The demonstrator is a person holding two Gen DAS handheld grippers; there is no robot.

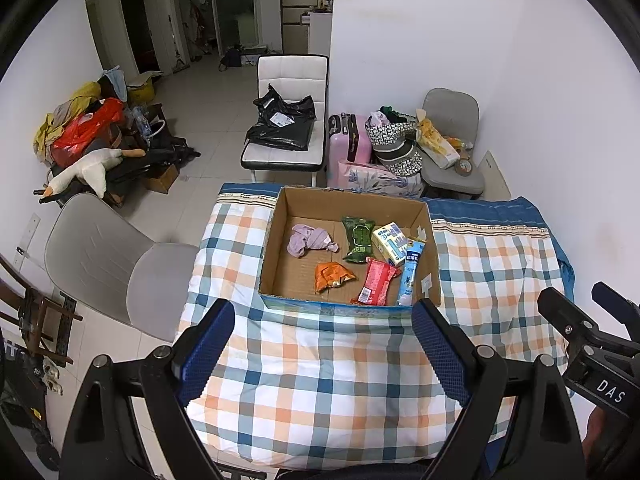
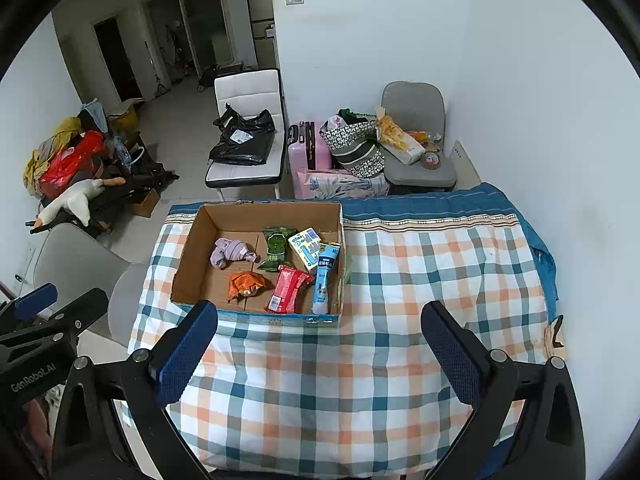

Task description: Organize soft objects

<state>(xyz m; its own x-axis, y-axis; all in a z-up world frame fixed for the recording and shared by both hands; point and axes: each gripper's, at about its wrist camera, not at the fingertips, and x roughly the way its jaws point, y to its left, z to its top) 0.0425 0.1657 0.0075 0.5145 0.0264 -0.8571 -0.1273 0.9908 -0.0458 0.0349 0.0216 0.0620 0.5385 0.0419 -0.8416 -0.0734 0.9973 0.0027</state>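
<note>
An open cardboard box (image 1: 276, 248) (image 2: 188, 268) sits on a plaid-covered table (image 1: 320, 380) (image 2: 400, 300). Inside lie a crumpled lilac cloth (image 1: 310, 240) (image 2: 232, 253), a green packet (image 1: 358, 238) (image 2: 277, 248), an orange packet (image 1: 332, 275) (image 2: 245, 285), a red packet (image 1: 376, 282) (image 2: 289, 289), a white and blue pack (image 1: 390, 242) (image 2: 306, 247) and a light blue tube (image 1: 410, 272) (image 2: 325, 276). My left gripper (image 1: 324, 320) is open and empty, just in front of the box. My right gripper (image 2: 320, 320) is open and empty, near the box's front right corner.
A grey chair (image 1: 120, 264) (image 2: 76, 264) stands left of the table. Beyond the table are a white chair with a black bag (image 1: 286, 120) (image 2: 244, 132), a pink suitcase (image 1: 348, 140) (image 2: 308, 144) and a second grey chair with clutter (image 1: 452, 152) (image 2: 416, 152). A clothes pile (image 1: 88, 132) lies far left.
</note>
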